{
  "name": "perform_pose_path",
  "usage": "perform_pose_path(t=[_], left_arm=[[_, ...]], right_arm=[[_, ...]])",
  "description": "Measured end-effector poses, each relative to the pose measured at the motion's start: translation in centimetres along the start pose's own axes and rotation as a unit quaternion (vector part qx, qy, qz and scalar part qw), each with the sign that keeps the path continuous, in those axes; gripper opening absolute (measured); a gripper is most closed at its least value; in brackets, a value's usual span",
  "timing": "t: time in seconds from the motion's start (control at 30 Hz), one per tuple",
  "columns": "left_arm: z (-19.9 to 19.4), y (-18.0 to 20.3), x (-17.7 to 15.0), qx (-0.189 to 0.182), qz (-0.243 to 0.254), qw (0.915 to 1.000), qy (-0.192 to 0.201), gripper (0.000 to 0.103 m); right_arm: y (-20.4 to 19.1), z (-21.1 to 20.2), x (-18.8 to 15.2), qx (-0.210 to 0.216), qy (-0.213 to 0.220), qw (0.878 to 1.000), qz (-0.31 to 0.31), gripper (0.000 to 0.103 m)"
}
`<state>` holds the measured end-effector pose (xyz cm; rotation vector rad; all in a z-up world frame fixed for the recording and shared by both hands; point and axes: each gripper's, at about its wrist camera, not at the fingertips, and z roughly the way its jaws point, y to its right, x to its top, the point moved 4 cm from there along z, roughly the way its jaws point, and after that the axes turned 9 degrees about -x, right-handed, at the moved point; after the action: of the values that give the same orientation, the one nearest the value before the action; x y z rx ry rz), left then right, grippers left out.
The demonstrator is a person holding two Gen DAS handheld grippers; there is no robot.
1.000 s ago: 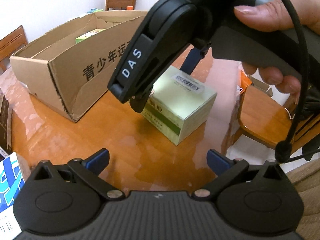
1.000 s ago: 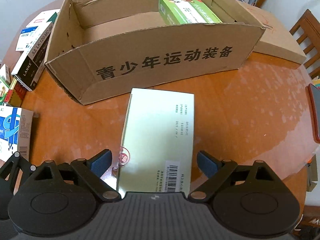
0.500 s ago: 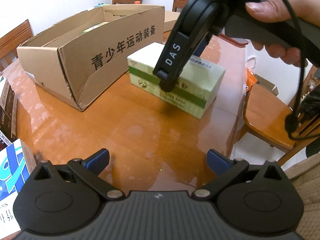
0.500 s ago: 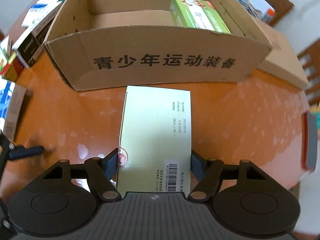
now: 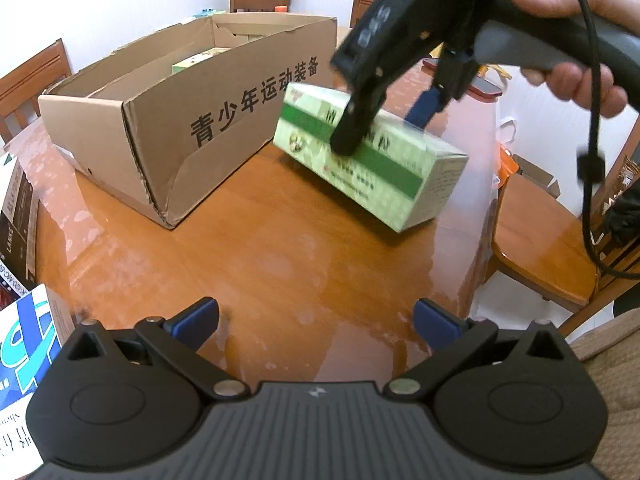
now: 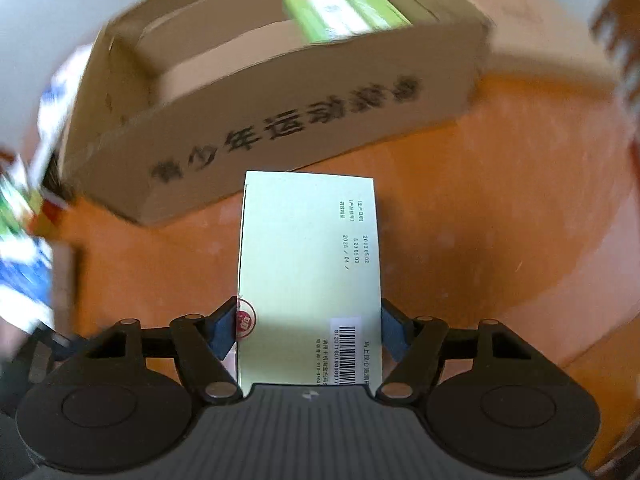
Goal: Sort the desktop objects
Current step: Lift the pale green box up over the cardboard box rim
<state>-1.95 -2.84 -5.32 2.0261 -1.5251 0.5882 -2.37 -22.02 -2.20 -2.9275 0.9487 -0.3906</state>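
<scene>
1. i'm clamping my right gripper [image 6: 308,330] on the pale green box [image 6: 310,276]; both blue pads are pressing its long sides, one at nine o'clock and one at three o'clock of the barcode end.

2. in the right wrist view the box is running from my jaws toward twelve o'clock, its plain top face up, printed dates and a barcode label showing, a red round seal at the left pad.

3. from the left wrist view the same box [image 5: 372,156] is tilting, its far end raised toward the carton; i cannot tell whether its near corner is touching the wooden table [image 5: 256,264].

4. the cardboard carton [image 5: 188,120] is sitting at eleven o'clock of the held box, open at the top, black characters on its near wall, just beside the box's raised end.

5. inside the carton a green and white box [image 6: 344,10] is lying toward the far right corner.

6. my left gripper [image 5: 316,320] is hanging over bare table with its jaws spread wide, nothing between the blue pads.

7. a hand [image 5: 576,36] is wrapping the right tool's handle at two o'clock in the left view, a black cable dropping beside it.

8. a blue and white box [image 5: 24,352] is lying at eight o'clock of my left gripper, with dark boxes [image 5: 16,216] beyond it at nine o'clock along the table edge.

9. a wooden chair seat [image 5: 540,248] is sitting off the table at three o'clock.
</scene>
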Motion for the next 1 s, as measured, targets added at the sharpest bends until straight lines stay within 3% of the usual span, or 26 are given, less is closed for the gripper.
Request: perform_pose_path(t=[0.17,0.5,0.63,0.87,1.0], left_arm=[[0.3,-0.3,0.6,-0.002,0.002,1.0,-0.001,0.103],[1.3,-0.5,1.4,-0.016,0.006,0.9999,-0.003,0.103],[1.3,-0.6,1.6,-0.018,0.002,0.9998,0.0,0.103],[1.2,-1.1,1.9,-0.006,-0.011,0.9999,0.004,0.103],[1.1,-1.7,1.9,0.01,-0.031,0.9995,0.005,0.103]], right_arm=[[3.5,-0.8,-0.3,0.097,-0.021,0.99,0.105,0.075],[5.3,-5.4,1.2,0.147,0.002,0.98,0.131,0.074],[5.6,-7.0,2.6,0.189,0.007,0.971,0.145,0.074],[3.1,-10.3,9.0,0.227,0.044,0.968,0.098,0.074],[0.6,-8.8,14.0,0.236,0.033,0.969,0.073,0.074]])
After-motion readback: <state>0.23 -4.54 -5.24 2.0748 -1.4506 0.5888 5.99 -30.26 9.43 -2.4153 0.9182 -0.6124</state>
